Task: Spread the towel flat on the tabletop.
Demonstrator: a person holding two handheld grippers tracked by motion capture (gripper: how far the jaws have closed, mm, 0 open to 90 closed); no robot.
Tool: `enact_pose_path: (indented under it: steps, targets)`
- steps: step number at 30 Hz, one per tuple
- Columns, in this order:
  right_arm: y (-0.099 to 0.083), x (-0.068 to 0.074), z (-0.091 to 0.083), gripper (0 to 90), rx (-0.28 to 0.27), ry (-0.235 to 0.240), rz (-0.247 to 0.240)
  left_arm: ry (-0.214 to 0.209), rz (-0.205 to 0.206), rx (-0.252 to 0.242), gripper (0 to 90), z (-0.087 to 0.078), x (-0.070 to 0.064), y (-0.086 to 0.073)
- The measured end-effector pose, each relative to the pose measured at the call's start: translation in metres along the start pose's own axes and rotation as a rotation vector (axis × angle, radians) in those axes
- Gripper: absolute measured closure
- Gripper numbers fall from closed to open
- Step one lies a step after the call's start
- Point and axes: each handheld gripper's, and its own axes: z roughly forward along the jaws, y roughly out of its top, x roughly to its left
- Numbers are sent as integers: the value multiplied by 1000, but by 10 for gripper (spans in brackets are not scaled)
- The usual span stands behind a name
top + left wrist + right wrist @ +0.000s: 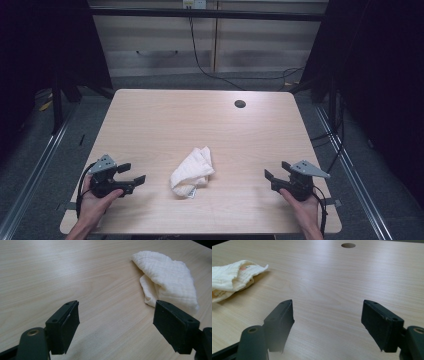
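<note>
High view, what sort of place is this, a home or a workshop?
Probably a lab or recording room, not a home: a bare wooden table with a cable hole, dark curtains at both sides, and loose cables on the floor before plain cabinets.

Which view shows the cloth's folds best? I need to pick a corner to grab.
The left gripper view: the white cloth lies close, its layered folds and edges sharp. The high view shows the whole crumpled cloth between both grippers, but small. The right gripper view catches one end at its left edge.
</note>
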Motion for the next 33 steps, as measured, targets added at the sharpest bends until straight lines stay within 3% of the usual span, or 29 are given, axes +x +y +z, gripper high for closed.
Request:
enact_pose_path:
  steps: [6,12,18,26,28,33]
  targets:
    - [1,4,5,212,75,99,43,7,-2,11,203,2,-1,0]
    - [3,6,3,221,92,124,31,0,6,26,203,5,-3,1]
    - [5,8,4,289,134,157,24,-7,0,28,180,3,-4,-1]
    - [22,21,11,323,102,259,-17,-22,-5,45,194,4,-6,-1]
    - [28,25,17,351,130,278,-38,-18,1,55,212,6,-7,-1]
    - [35,36,24,337,187,265,-84,-20,6,50,199,6,-8,-1]
